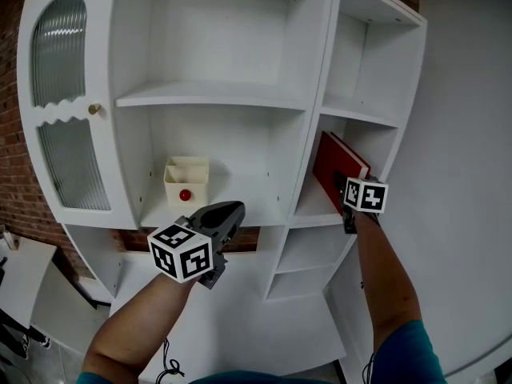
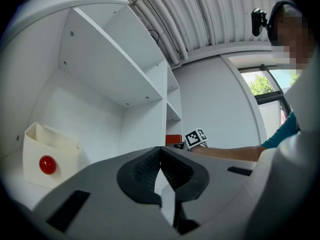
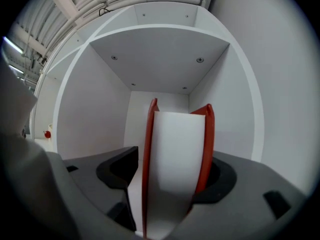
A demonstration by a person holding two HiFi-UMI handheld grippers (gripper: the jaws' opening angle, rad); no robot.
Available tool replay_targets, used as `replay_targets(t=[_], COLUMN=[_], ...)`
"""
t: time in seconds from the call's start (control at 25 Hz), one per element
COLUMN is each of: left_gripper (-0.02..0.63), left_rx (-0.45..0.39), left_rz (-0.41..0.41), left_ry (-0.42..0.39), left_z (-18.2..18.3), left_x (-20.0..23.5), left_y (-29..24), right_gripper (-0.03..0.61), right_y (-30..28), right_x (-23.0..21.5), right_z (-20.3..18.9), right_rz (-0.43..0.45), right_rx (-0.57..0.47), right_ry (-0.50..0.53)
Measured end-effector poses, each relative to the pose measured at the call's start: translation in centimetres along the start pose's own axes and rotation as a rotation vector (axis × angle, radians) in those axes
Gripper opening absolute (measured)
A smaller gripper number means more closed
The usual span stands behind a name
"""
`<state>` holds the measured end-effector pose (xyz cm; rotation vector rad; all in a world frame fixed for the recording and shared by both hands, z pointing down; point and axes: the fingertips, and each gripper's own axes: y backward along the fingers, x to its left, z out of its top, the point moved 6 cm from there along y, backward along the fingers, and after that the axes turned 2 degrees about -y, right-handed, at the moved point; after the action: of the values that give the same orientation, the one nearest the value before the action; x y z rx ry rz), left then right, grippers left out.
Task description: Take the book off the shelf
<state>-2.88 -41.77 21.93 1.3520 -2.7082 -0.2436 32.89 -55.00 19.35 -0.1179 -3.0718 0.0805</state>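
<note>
White box (image 1: 186, 181), red knob on its front, on shelf unit's (image 1: 216, 96) middle shelf. Red book (image 1: 336, 166) leans in unit's right bay, between right gripper's (image 3: 170, 179) released jaws. Left gripper (image 2: 160, 156) clenched, empty. Brick wall (image 1: 16, 158) left of unit.

White shelf unit (image 1: 212, 96) against pale wall (image 1: 472, 134) — brick wall (image 1: 10, 174) leftward.

The left gripper (image 1: 234, 211) is held low with its jaws together, while the right gripper (image 1: 344, 184) reaches forward on an extended arm, jaws spread wide.

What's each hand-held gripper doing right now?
Left hand-held gripper: closed, empty.
Right hand-held gripper: open, red book between its jaws, not clamped.
</note>
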Motion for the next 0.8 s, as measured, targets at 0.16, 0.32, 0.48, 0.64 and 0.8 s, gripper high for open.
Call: replay_targets(t=[0.16,0.32,0.48,0.64,0.8], left_gripper=[0.015,0.015,0.015,0.015,0.015], left_rx=[0.007,0.003,0.005,0.006,0.005], left_rz=[0.008,0.019,0.021,0.029,0.034], left_ry=[-0.007,-0.009,-0.013,-0.017,-0.025], left_z=[-0.1,0.2,0.1,0.2,0.4], left_x=[0.4,0.9,1.1,1.5,1.7], left_y=[0.4,0.7,1.3,2.1,3.1], right_gripper=[0.296,0.209,0.181,0.178,0.178], right_y=[-0.7,-1.2,-1.0,0.4,2.6], right_x=[-0.4,-0.4,0.2,0.0,-0.5], right_z=[-0.5,-0.5,-0.3,0.0,0.7], right_rz=[-0.059,-0.086,-0.075,-0.077,-0.08], right_rx=[0.011,0.013,0.014,-0.005,-0.036], right_ry=[0.036,0.052,0.083,0.067,0.057])
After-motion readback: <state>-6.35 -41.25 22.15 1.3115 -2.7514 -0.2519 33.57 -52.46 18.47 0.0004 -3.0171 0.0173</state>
